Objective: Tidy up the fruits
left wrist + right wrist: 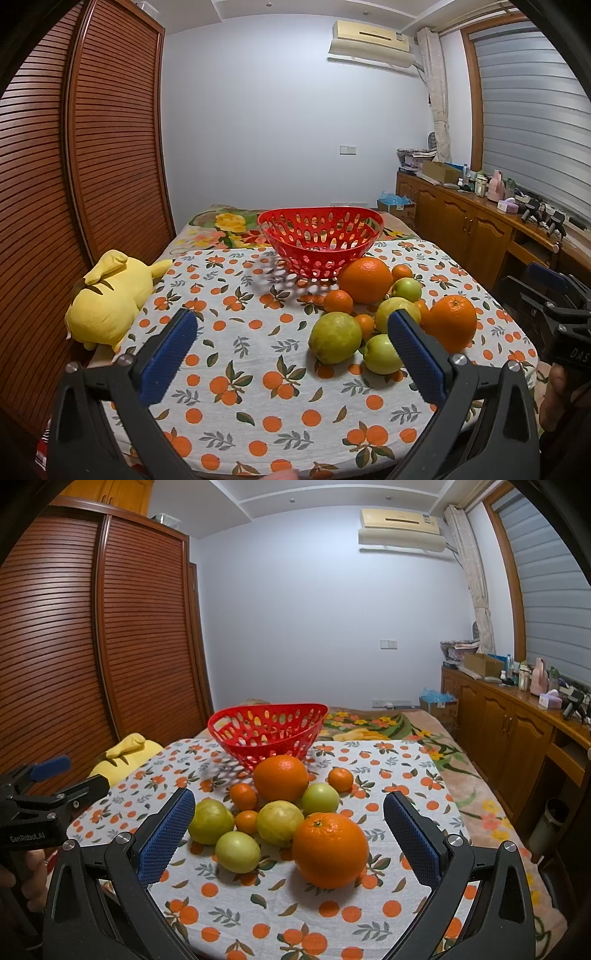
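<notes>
Left of the fruit cluster (pixel 280 812), the orange-print cloth (pixel 240 350) lies bare up to the yellow plush toy (pixel 107 302). The red basket (pixel 267 731) stands just behind the cluster, its mouth unobstructed. In front of the cluster the cloth is bare.

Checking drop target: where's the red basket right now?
The red basket sits empty at the far end of the orange-print cloth, left of centre in the right wrist view, just behind the far big orange.
</notes>
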Demonstrator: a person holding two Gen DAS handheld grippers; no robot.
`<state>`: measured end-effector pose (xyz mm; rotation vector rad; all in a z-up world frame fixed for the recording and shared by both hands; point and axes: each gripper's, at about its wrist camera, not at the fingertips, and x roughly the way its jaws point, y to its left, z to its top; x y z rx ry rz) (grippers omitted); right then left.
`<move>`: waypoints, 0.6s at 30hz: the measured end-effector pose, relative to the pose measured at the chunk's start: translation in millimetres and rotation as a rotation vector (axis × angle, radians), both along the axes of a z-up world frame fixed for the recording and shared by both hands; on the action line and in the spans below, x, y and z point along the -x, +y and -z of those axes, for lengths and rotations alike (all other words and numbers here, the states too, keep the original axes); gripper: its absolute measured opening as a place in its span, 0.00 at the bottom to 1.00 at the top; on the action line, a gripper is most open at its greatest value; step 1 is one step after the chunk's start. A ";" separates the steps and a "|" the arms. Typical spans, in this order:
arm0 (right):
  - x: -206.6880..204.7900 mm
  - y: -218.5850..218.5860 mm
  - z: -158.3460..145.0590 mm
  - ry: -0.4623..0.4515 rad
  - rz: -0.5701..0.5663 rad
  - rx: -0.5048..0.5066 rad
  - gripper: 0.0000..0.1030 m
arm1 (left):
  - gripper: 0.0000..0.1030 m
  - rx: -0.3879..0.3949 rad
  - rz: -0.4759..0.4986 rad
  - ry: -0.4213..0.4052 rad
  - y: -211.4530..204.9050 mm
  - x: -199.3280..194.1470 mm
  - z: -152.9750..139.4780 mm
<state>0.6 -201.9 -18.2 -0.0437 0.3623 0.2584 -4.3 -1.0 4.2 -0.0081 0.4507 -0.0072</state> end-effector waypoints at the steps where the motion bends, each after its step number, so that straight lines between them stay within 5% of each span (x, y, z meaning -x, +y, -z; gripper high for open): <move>1: 0.3 0.2 -0.2 -0.001 0.000 0.000 1.00 | 1.00 0.000 0.000 0.000 -0.7 0.2 0.1; 18: -0.6 0.0 -0.4 -0.001 -0.001 -0.002 1.00 | 1.00 -0.005 0.002 -0.004 -5.1 0.5 -0.5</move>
